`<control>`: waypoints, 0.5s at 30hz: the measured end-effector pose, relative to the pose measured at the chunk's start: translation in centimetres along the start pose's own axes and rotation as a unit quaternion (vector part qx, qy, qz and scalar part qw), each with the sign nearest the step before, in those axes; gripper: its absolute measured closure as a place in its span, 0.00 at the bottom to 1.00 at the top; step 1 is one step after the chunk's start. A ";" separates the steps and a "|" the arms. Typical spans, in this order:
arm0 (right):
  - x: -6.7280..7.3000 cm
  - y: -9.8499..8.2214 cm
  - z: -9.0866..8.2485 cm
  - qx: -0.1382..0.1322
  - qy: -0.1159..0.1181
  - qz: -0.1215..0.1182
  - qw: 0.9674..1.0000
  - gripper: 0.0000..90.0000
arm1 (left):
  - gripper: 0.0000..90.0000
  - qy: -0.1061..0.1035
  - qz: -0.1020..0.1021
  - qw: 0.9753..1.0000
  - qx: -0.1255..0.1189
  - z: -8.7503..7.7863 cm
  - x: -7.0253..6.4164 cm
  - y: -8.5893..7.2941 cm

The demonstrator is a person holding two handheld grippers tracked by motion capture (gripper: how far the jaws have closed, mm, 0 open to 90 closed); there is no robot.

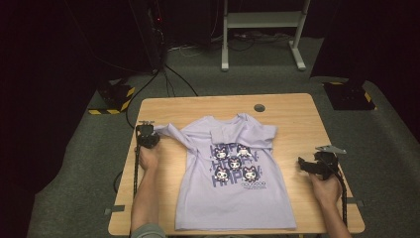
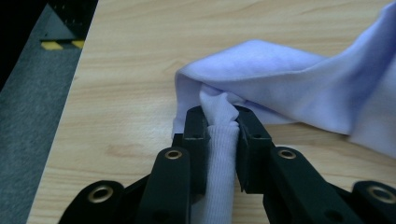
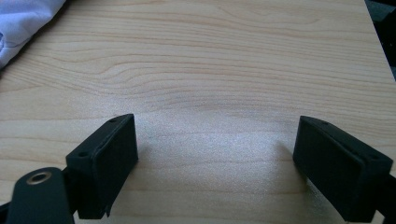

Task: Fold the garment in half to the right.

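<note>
The left gripper (image 2: pixel 222 123) pinches the shirt's (image 1: pixel 233 173) sleeve (image 2: pixel 219 140) near the tabletop's (image 1: pixel 292 111) left edge; the right gripper (image 3: pixel 217 158) hovers wide open, holding nothing, near the right edge.

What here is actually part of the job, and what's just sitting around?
Part of the job:
- lilac T-shirt, spread on the table
- its sleeve, pinched in the left gripper
- right gripper, open over bare wood

Just lying about:
- white stand on the floor
- cables behind the table
- yellow-and-black striped bases
</note>
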State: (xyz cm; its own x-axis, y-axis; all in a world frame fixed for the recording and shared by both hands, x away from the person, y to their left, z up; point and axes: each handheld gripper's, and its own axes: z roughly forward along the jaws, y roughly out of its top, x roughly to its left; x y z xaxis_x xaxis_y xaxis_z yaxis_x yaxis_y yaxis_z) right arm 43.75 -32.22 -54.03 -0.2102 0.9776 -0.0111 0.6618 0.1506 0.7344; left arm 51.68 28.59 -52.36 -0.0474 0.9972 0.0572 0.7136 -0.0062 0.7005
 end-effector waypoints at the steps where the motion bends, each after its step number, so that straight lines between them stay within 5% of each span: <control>1: 0.0 0.0 0.0 0.000 0.000 0.000 1.000 0.15 | 0.86 -0.007 0.002 1.000 -0.008 -0.3 -0.2 0.1; 6: 0.0 0.0 0.0 0.000 0.000 0.000 1.000 0.15 | 0.86 -0.041 0.010 0.998 -0.041 -2.0 -1.1 1.4; 15: 0.0 0.0 0.0 0.000 0.000 -0.001 1.000 0.15 | 0.87 -0.094 0.037 0.990 -0.093 -4.6 -3.9 3.9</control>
State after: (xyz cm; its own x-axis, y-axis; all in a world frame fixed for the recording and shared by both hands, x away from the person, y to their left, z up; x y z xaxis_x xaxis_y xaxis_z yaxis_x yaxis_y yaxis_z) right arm 43.74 -32.22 -54.03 -0.2115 0.9773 -0.0112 0.6617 0.1517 0.7343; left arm 51.39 24.35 -46.60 0.1450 0.9894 -0.0078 0.5674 -0.0767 0.8198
